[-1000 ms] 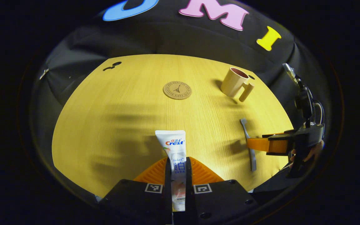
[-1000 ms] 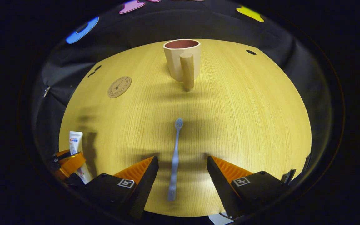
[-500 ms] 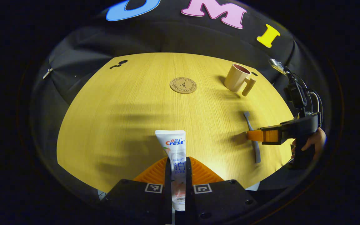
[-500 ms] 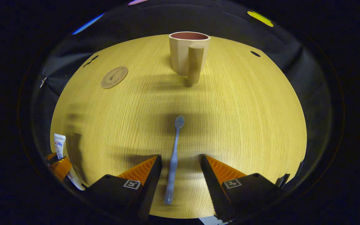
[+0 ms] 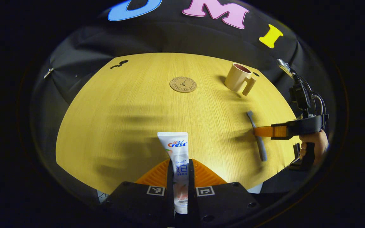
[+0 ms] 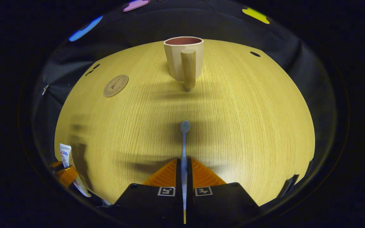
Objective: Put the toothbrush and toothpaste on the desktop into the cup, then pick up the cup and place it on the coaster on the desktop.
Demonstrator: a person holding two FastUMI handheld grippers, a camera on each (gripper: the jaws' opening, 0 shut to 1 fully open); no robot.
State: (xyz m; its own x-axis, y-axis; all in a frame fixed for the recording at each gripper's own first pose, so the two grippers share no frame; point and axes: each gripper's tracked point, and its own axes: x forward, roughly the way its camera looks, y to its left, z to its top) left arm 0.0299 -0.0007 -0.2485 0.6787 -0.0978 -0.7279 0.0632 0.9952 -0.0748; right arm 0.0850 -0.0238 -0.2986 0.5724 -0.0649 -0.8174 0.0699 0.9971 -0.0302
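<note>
In the left gripper view, the left gripper (image 5: pixel 180 167) at bottom centre has both fingers clamped on the toothpaste tube (image 5: pixel 176 152). In the right gripper view, the right gripper (image 6: pixel 184 172) pinches the toothbrush (image 6: pixel 184 142) handle at bottom centre. The cup (image 6: pixel 182 58) stands at upper centre, the coaster (image 6: pixel 116 85) at upper left on the wooden desktop (image 6: pixel 249 120).

In the right gripper view the cup (image 6: pixel 182 58) stands on the desktop (image 6: pixel 249 120) beyond the toothbrush (image 6: pixel 184 148); the coaster (image 6: pixel 116 85) lies to its left.
</note>
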